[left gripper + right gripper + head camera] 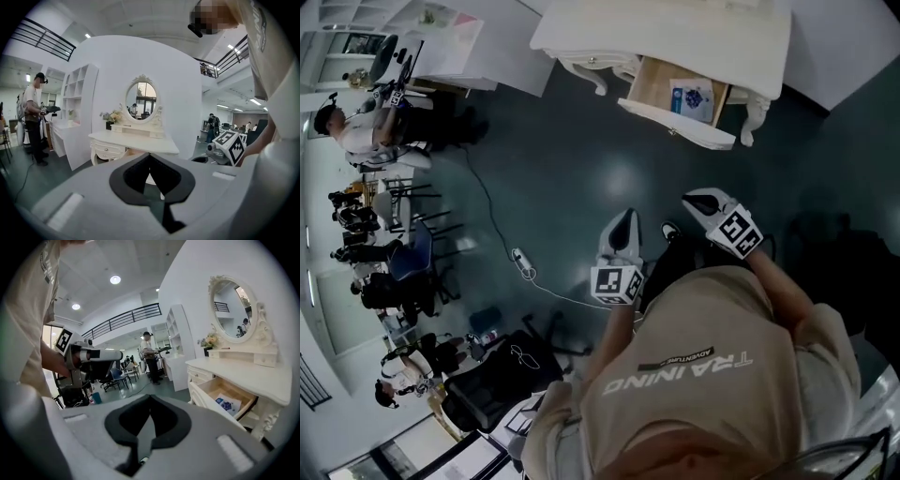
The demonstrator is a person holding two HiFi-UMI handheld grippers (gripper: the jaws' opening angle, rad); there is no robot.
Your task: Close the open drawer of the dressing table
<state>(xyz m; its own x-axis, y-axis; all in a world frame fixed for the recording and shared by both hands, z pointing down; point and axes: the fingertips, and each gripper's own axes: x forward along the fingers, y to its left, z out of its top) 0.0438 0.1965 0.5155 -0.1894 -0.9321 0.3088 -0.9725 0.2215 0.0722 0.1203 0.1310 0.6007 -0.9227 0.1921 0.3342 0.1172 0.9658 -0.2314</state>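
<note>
The white dressing table (675,33) stands at the far side of the dark floor. Its drawer (680,105) is pulled out, and a white and blue packet (691,98) lies inside. In the right gripper view the open drawer (224,399) is at the right, with the packet (228,404) on its wooden bottom. The left gripper view faces the table (136,140) and its oval mirror (140,99). My left gripper (625,217) and right gripper (701,202) hang well short of the drawer, both shut and holding nothing. The same shows for the left gripper (150,157) and right gripper (150,398).
A power strip with a cable (523,262) lies on the floor left of my grippers. A white shelf unit (441,37) stands left of the table. Another person (356,127) with grippers is at the far left, and office chairs (412,258) crowd that side.
</note>
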